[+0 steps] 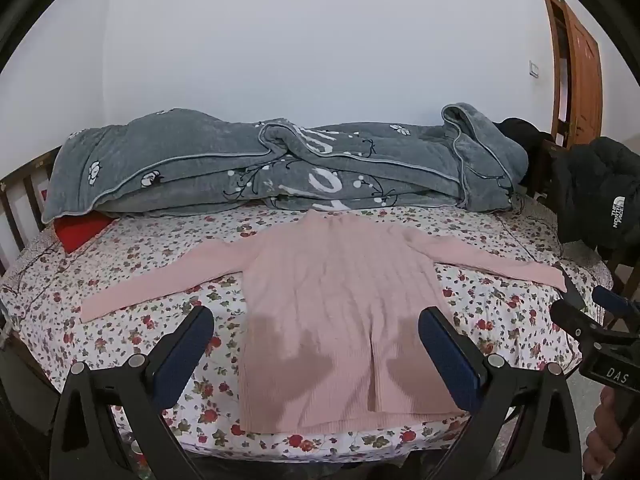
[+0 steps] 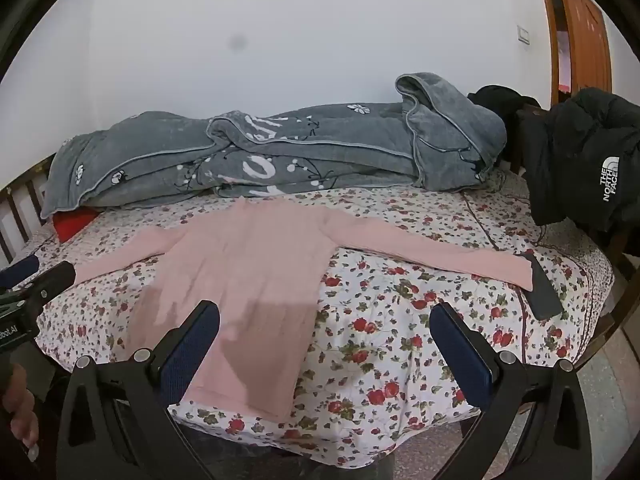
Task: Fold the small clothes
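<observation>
I am seeing a grey blanket (image 1: 256, 172) lying far beyond both sets of jaws. A pink sweater (image 1: 336, 312) is lying flat on the floral bed (image 1: 152, 264), directly ahead of the left gripper (image 1: 316, 344), whose jaws are standing wide apart and holding nothing. The right gripper (image 2: 324, 340) is gaping equally wide, sweater ahead-left. Only the right view is showing the dark flat object (image 2: 540, 288) beside the sleeve end clearly.

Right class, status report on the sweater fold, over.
Left gripper open, right gripper open, both empty. Pink sweater flat, sleeves spread, unfolded. Dark flat object at right cuff.
</observation>
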A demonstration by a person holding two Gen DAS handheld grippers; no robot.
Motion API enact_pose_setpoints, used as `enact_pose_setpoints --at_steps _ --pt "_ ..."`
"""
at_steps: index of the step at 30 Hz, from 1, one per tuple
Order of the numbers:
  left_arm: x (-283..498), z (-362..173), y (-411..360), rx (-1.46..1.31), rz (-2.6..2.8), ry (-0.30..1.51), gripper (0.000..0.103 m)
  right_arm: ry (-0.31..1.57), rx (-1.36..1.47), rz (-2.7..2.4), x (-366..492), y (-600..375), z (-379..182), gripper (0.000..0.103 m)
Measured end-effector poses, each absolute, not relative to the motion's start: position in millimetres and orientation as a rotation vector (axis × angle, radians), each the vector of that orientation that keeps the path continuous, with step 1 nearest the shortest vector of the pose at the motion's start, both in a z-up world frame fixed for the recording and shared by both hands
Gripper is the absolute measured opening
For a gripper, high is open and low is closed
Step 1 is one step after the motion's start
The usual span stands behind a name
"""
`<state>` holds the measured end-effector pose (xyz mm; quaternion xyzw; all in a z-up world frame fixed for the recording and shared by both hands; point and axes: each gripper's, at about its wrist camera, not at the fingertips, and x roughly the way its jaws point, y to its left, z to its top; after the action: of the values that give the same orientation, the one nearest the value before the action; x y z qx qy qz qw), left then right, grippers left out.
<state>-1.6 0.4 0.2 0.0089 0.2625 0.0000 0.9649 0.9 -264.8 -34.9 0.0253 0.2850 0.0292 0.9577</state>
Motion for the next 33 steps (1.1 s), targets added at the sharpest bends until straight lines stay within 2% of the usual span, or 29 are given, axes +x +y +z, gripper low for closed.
enact_pose_setpoints --at_steps 3,33 --pt "2 0 -1 0.030 0.002 0.570 0.103 0.579 0.050 0.058 1 -264 -35 0.103" --pt "-2 10 -2 0.035 -0.013 0.515 0.103 0.579 0.051 0.061 -3 -256 -24 0.103"
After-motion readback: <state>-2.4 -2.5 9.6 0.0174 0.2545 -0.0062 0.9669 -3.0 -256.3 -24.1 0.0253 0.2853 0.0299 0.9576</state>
